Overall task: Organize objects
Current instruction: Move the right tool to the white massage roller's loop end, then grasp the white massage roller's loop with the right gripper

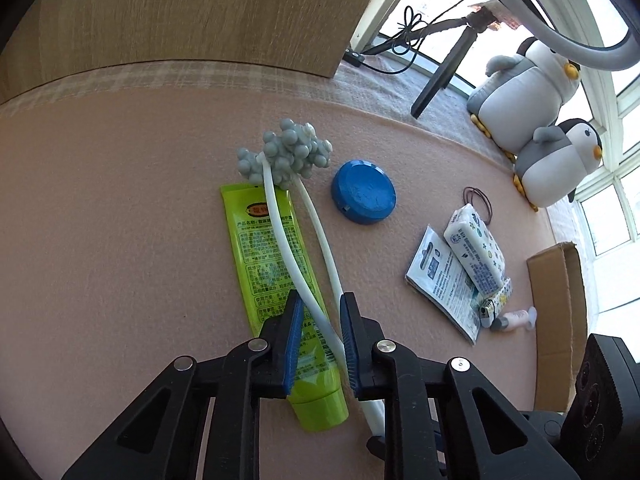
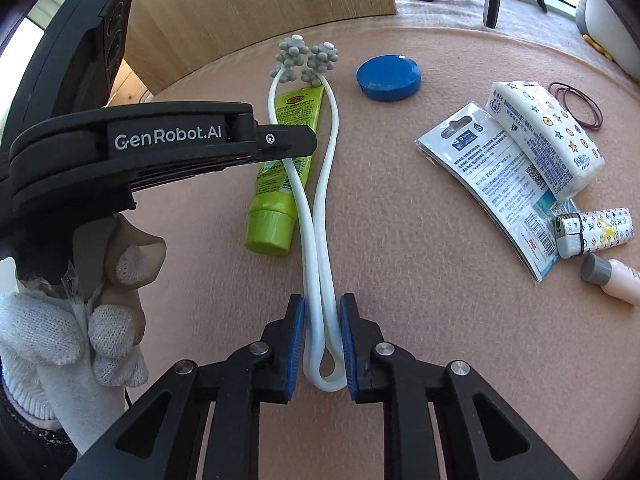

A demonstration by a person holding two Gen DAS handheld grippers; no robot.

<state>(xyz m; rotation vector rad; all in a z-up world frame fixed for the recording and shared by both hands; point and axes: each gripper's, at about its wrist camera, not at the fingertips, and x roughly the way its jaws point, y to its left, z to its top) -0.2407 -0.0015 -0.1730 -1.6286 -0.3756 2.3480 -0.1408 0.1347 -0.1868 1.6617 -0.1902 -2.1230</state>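
Right wrist view: pink felt table, right tongs clamped around white massager, left tongs open.

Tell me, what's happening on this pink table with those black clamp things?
A person is tidying small items using a hand-held gripper in each hand. The right hand-held gripper is closed around the looped end of a white massage roller, which lies across a green tube. The left hand-held gripper straddles the roller's stems, jaws apart. A blue round tin, tissue pack and lighter lie nearby.
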